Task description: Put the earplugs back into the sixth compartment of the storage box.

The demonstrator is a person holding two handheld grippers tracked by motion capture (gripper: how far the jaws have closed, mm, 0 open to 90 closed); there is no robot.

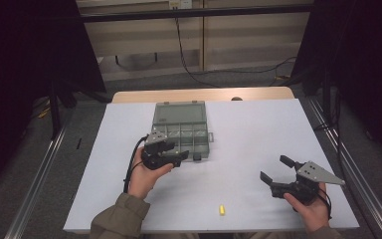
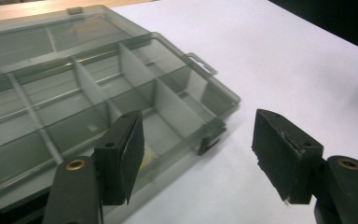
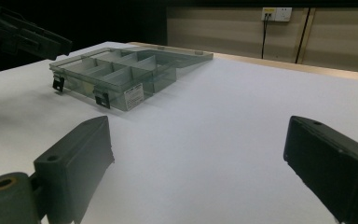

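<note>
A white surface point(image 1: 248, 134) carries an open compartment box point(image 1: 181, 130) at its centre. The left gripper point(image 2: 198, 154) hovers by its front latch, fingers wide; the right gripper point(image 1: 278, 172) waits well apart, also wide. A small yellow piece point(image 1: 222, 210) lies near the front edge, likely meant for a compartment.

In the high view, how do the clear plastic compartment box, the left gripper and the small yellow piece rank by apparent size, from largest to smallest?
1. Clear plastic compartment box, open with its lid laid flat.
2. Left gripper, black, at the box's near edge.
3. Small yellow piece, clearly the smallest.
</note>
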